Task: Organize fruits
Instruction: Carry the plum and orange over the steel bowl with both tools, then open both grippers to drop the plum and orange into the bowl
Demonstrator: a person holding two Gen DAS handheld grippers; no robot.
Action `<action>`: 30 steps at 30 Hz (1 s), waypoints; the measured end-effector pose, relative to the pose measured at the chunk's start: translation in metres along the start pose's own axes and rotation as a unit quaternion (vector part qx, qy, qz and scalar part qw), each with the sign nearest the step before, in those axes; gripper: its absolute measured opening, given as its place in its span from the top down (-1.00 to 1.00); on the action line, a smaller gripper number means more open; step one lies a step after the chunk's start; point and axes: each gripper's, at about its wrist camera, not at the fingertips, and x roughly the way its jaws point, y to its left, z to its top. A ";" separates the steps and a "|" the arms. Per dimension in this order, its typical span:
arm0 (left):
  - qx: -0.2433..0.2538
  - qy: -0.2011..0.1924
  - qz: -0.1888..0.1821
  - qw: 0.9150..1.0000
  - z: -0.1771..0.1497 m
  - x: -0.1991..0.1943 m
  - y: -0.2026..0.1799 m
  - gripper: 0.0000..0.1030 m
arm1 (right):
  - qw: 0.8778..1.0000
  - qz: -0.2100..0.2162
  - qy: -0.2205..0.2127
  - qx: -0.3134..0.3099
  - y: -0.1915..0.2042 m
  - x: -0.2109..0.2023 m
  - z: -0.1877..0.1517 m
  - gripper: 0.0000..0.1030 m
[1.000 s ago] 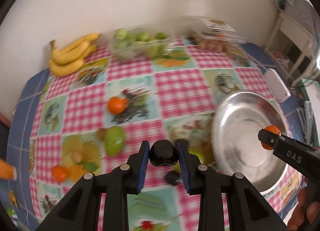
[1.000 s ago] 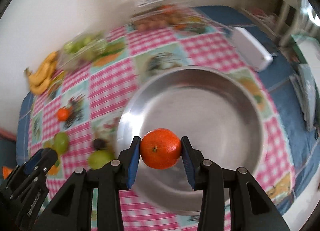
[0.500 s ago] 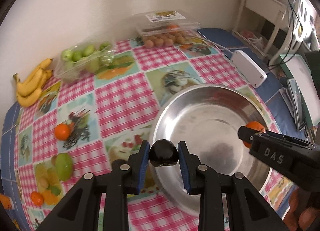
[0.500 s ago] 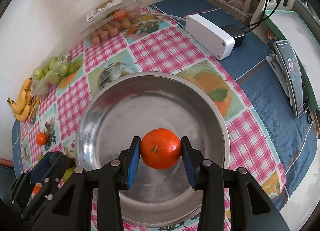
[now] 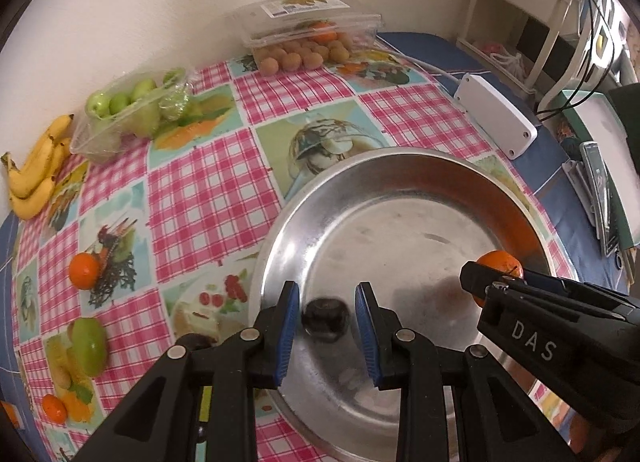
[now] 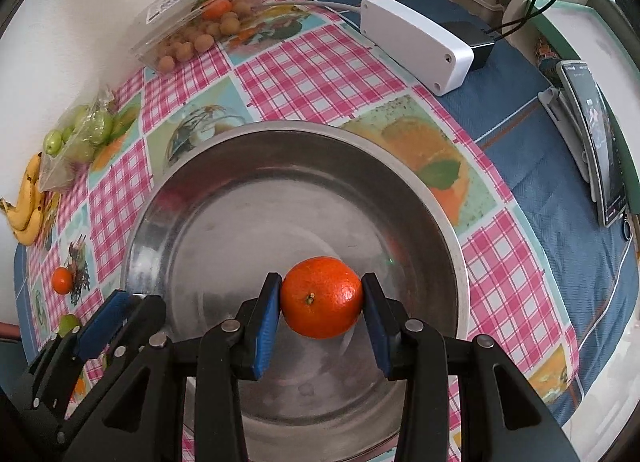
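Observation:
A steel bowl (image 5: 400, 151) (image 6: 280, 125) lies on the checked cloth under both grippers. My left gripper (image 5: 327, 302) hangs over the bowl's left part. A dark round fruit (image 5: 325, 317) shows blurred between and below its blue pads, with a thin gap on each side, so the pads do not press it. My right gripper (image 6: 322, 302) is shut on an orange mandarin (image 6: 322, 308) above the bowl's floor. In the left wrist view that mandarin (image 5: 500, 262) sits at the tip of the right gripper (image 5: 476, 282), over the bowl's right side.
Left of the bowl lie a mandarin (image 5: 84, 270), a green mango (image 5: 90, 346) and a small orange fruit (image 5: 54, 408). Along the wall are bananas (image 5: 34, 177), a tray of green fruit (image 5: 128, 113) and a clamshell of small brown fruit (image 5: 304, 45). A white box (image 5: 496, 121) lies right.
Both grippers have come over the bowl and sunk toward it. The dark fruit, gripped tight before, now sits lower and blurred, free of the left pads. The mandarin stays gripped.

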 end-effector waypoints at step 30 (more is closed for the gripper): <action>-0.057 -0.018 0.036 0.998 -0.001 -0.026 0.032 -0.47 | 1.000 0.008 -0.018 0.008 -0.004 -0.016 0.001 -0.33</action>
